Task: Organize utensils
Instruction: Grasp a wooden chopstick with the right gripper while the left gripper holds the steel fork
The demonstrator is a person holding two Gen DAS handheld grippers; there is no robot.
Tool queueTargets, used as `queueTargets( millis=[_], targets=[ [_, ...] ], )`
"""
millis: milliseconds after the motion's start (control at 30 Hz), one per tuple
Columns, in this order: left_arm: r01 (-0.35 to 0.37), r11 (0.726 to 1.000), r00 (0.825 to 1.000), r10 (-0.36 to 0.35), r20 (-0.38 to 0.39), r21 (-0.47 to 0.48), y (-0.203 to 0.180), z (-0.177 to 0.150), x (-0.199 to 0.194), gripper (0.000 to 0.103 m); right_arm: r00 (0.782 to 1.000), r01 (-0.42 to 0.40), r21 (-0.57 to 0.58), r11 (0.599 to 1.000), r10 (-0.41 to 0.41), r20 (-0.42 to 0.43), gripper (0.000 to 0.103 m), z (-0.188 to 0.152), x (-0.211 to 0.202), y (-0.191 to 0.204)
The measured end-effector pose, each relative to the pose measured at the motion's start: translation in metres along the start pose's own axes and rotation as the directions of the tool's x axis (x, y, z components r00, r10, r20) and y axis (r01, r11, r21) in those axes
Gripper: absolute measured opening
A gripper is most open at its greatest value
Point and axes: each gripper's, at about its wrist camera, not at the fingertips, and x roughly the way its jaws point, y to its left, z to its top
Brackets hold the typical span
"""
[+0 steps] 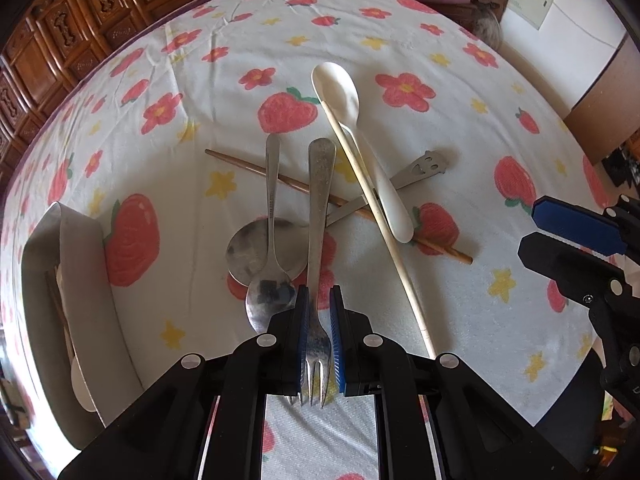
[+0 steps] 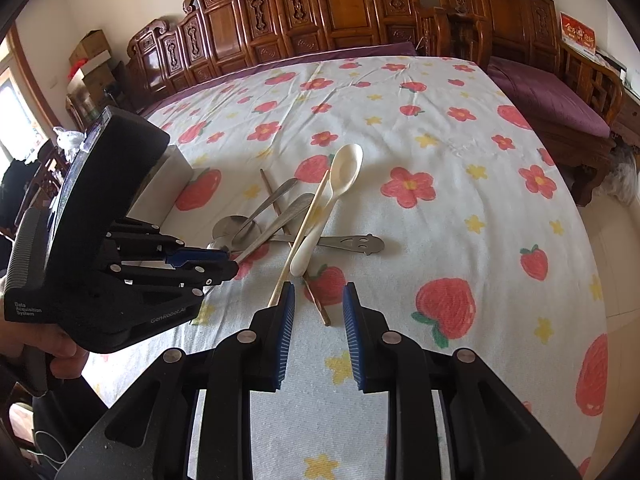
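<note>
A metal fork [image 1: 320, 200] is pinched at its neck between the blue pads of my left gripper [image 1: 319, 292], which is shut on it. The fork's handle points away over the utensil pile. In the pile are a small steel spoon [image 1: 273, 184], a big steel spoon with a smiley handle [image 1: 425, 165], a white ceramic spoon [image 1: 340, 92], a pale chopstick [image 1: 384, 232] and a brown chopstick [image 1: 248, 168]. My right gripper [image 2: 319, 288] hovers open near the pile's front. Nothing is between its pads; the brown chopstick's end [image 2: 322, 312] lies on the cloth below.
A grey utensil holder [image 1: 44, 260] with a few pieces inside stands at the left of the pile. The strawberry-and-flower cloth [image 2: 440, 140] covers the table. A carved wooden screen [image 2: 340, 8] and a purple-cushioned bench [image 2: 552, 100] stand behind it.
</note>
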Motion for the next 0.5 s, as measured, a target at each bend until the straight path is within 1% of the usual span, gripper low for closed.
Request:
queueTargets(
  millis=[100,267,300,333,433,500],
  targets=[
    [-0.031,0.999,0.999,0.032,-0.010,0.043,-0.0067,-0.0012,-0.0008,0.010,1.000,0.001,-0.001,1.000,-0.001,-0.001,0.027,-0.0001,-0.0002,0.0003],
    [-0.077,0.992,0.997,0.077,-0.001,0.096,-0.0124,-0.0036,-0.0005,0.010,1.000,0.001,0.000,1.000,-0.001,0.001,0.027,-0.0004,0.0000,-0.0003],
    [-0.098,0.990,0.995,0.098,-0.001,0.106,-0.0123,-0.0034,0.0011,0.010,1.000,0.001,0.000,1.000,-0.001,0.000,0.027,-0.0003,0.0000,0.0000],
    [-0.097,0.990,0.995,0.100,-0.020,0.100,-0.0097,-0.0037,0.0053,0.011,1.000,0.001,-0.001,1.000,-0.001,-0.001,0.027,-0.0003,0.0000,-0.0002],
    [-0.087,0.993,0.996,0.089,-0.019,0.084,-0.0068,-0.0042,0.0072,0.012,1.000,0.001,0.000,1.000,-0.001,0.000,0.027,-0.0001,-0.0002,0.0000],
    [-0.095,0.991,0.995,0.097,-0.014,0.096,-0.0089,-0.0047,0.0077,0.012,1.000,0.000,0.000,1.000,0.000,0.000,0.027,-0.0001,0.0000,-0.0003]
  ],
)
